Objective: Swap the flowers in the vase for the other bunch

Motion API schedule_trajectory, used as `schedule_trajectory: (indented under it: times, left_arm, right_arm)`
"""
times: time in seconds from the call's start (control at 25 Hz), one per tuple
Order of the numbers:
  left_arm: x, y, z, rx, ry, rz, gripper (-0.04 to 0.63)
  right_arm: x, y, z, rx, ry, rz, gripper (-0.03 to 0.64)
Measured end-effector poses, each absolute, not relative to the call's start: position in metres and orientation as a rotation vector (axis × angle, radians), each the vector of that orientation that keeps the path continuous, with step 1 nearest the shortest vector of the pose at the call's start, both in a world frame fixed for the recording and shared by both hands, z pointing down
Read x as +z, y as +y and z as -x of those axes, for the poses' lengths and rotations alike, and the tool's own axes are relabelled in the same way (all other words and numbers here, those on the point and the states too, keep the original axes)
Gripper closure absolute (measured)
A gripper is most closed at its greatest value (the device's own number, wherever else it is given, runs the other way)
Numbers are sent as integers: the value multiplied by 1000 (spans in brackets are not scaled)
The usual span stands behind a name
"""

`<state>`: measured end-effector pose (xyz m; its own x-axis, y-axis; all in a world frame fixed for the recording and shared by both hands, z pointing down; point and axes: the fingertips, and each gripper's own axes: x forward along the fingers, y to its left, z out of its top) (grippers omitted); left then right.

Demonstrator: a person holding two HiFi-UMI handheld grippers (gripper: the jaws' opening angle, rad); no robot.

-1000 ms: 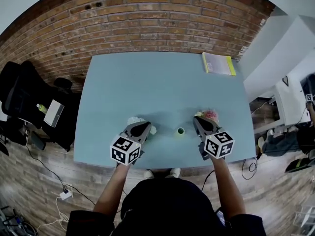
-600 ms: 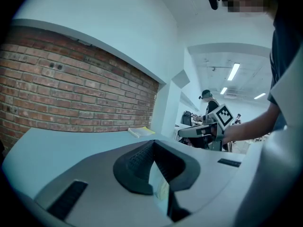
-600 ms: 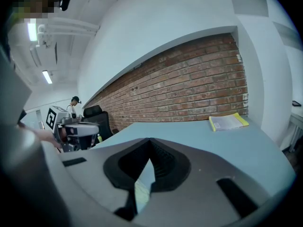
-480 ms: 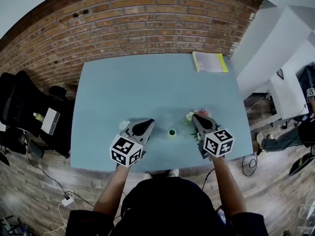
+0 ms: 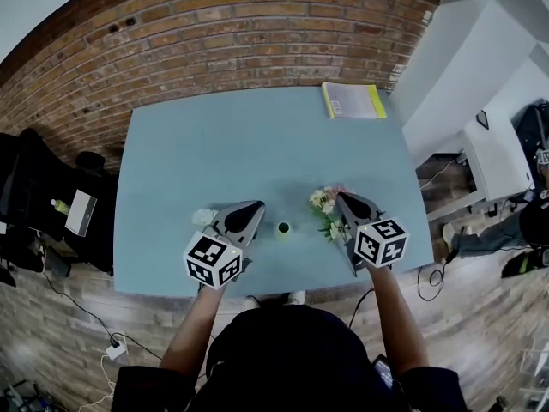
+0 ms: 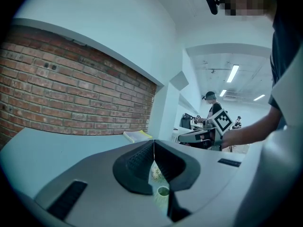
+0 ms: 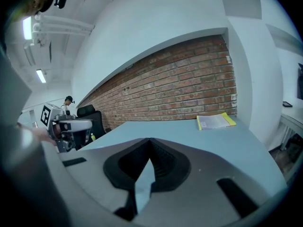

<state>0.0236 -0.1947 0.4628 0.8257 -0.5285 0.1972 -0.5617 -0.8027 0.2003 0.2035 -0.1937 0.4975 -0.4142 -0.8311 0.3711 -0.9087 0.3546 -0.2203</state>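
A small green vase (image 5: 282, 228) stands on the light blue table (image 5: 223, 144) near its front edge; no flowers show in it. A white bunch (image 5: 203, 217) lies left of it, and a pink and white bunch (image 5: 327, 206) lies to its right. My left gripper (image 5: 256, 206) hovers between the white bunch and the vase, shut and empty. My right gripper (image 5: 341, 198) is just right of the pink bunch, also shut and empty. In the left gripper view the jaws (image 6: 154, 143) meet, with the vase (image 6: 163, 191) below them. The right gripper (image 7: 150, 140) points across the bare table.
A yellow-edged book (image 5: 352, 100) lies at the table's far right corner, also seen as the book (image 7: 215, 121) in the right gripper view. A brick wall (image 5: 240, 41) runs behind the table. A black chair (image 5: 34, 187) stands to the left, and cables lie on the wooden floor.
Both grippers have shifted to the right over the table. The left one has come off the white bunch towards the vase; the right one has moved off the pink bunch.
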Motion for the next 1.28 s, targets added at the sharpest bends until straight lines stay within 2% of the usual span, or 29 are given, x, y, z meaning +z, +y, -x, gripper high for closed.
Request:
schedule_trajectory:
  times: [0.64, 0.68, 0.76, 1.04, 1.28]
  left_arm:
    - [475, -192, -58, 193, -872, -2723, 586]
    - [475, -191, -59, 193, -875, -2719, 586]
    - [477, -190, -59, 198, -883, -2712, 586]
    - [483, -191, -60, 218, -909, -2697, 586]
    - [488, -190, -63, 236, -916, -2680, 586]
  right_arm:
    - [548, -191, -270, 716, -2218, -1617, 610]
    - [551, -191, -272, 728, -2215, -1613, 598]
    - [559, -192, -274, 756, -2204, -1605, 520]
    - [583, -199, -281, 810, -2129, -1604, 381]
    - [603, -196, -283, 831, -2090, -1552, 317]
